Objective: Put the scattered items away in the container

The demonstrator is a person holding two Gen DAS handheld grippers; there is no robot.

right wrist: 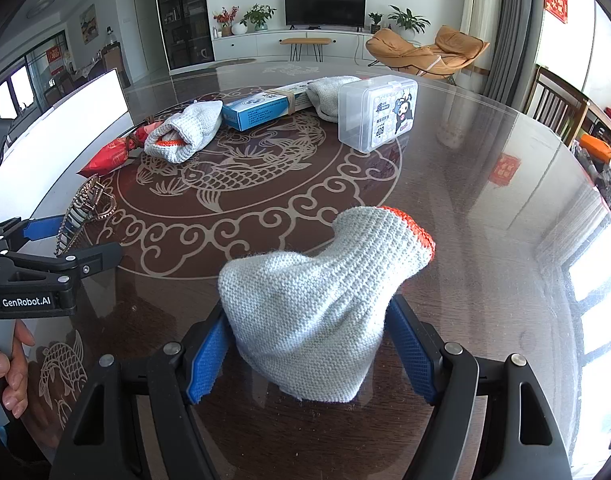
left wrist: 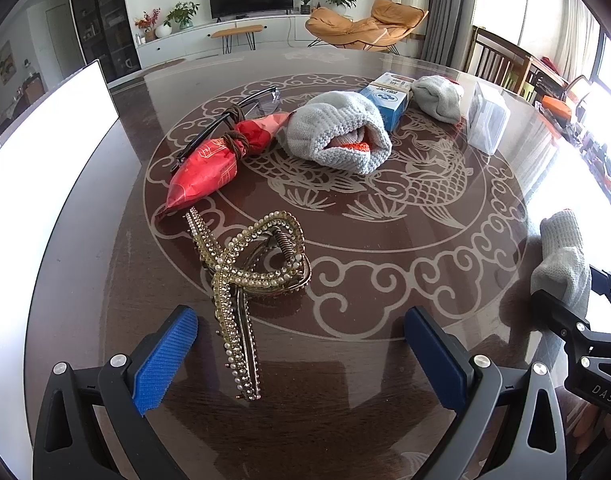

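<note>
Bright window daylight, glare on table (left wrist: 405, 68), fisheye-warped edges

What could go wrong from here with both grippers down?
1. The right gripper brackets a bulky grey knitted glove with an orange cuff; closing may pinch only loose fabric.
2. The beaded gold hair claw lies off-centre in the open left gripper and could skid on the glossy table.

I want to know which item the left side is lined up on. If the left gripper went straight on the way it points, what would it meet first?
Most likely the beaded hair claw: it lies between the open fingers of the left gripper, nearer the left finger. Depth is hard to judge.
</note>
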